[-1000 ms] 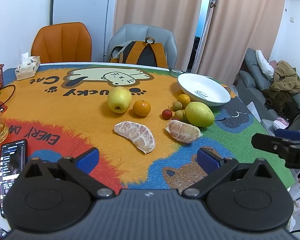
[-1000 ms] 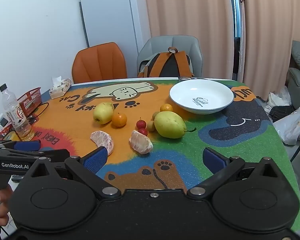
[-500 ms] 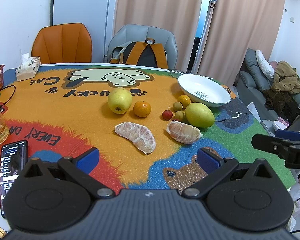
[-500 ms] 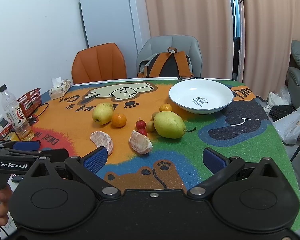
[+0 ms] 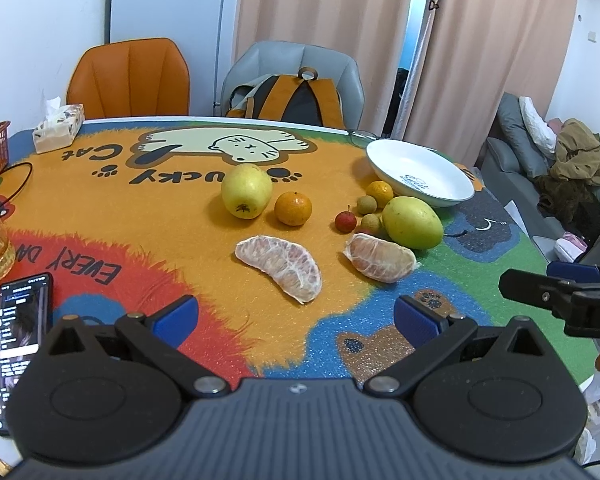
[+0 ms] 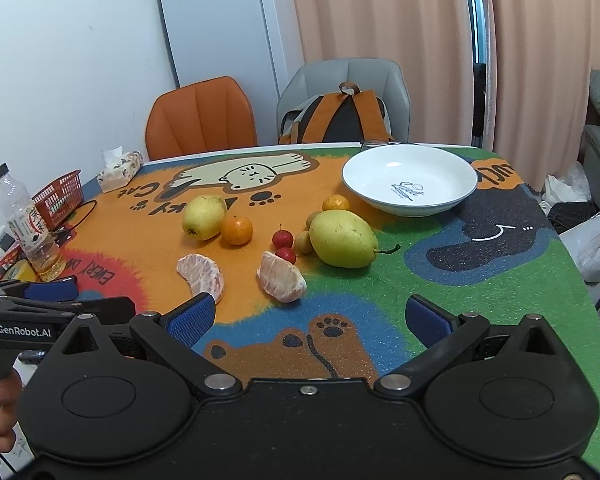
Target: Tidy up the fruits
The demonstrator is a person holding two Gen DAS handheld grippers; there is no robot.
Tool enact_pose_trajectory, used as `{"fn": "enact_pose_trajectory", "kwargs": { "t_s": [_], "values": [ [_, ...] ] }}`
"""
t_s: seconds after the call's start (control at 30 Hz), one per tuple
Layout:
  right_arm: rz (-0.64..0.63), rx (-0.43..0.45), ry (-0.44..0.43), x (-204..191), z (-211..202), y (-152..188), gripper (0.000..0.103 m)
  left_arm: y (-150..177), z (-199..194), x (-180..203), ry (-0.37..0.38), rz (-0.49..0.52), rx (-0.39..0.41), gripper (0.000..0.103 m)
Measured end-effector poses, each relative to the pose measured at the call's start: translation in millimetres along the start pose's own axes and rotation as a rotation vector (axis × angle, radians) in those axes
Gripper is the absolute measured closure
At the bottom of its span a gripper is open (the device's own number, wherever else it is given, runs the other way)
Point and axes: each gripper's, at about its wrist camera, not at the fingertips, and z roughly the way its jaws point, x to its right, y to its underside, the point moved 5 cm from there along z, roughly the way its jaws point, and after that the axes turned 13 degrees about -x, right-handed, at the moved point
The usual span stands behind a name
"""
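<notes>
Fruit lies loose on a colourful cat-print mat: a yellow apple (image 5: 247, 191), a mandarin (image 5: 293, 208), two peeled pomelo segments (image 5: 281, 262) (image 5: 380, 257), a big yellow pear (image 5: 412, 222), a small red fruit (image 5: 345, 222) and small brown-green fruits (image 5: 367, 204). An empty white bowl (image 5: 420, 176) stands at the far right. My left gripper (image 5: 296, 316) is open over the near edge, nothing between its blue pads. My right gripper (image 6: 307, 316) is open too, short of the segments (image 6: 282, 277). The pear (image 6: 343, 238) and bowl (image 6: 410, 184) lie ahead of it.
A phone (image 5: 20, 336) lies at the near left, a drink bottle (image 6: 32, 228) and red basket (image 6: 58, 196) by the left edge, a tissue box (image 5: 58, 128) at the far left. Two chairs (image 5: 132, 78) stand behind the table, one holding a backpack (image 5: 290, 96).
Both views have shifted only slightly; the fruit, bowl and both open grippers stay where they were.
</notes>
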Motion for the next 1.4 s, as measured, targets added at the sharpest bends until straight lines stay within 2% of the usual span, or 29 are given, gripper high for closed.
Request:
{"fn": "enact_pose_trajectory", "kwargs": {
  "t_s": [0.13,0.67,0.93,1.4],
  "values": [
    [-0.003,-0.006,-0.014,1.4,9.3,-0.3,0.0,-1.4,5.1,-3.6,-0.013,-0.006,0.003,0.0],
    [-0.01,-0.053,-0.18,-1.3,53.9,-8.6,0.0,-11.7,30.5,-18.6,-0.012,-0.059,0.035,0.0],
    [0.004,-0.065,-0.21,2.3,78.6,-15.9,0.001,-16.5,50.3,-25.7,0.006,-0.077,0.024,0.002],
    [-0.001,-0.106,-0.25,1.3,112.4,-24.6,0.021,-24.6,78.2,-22.5,0.021,-0.065,-0.009,0.002]
  ]
}}
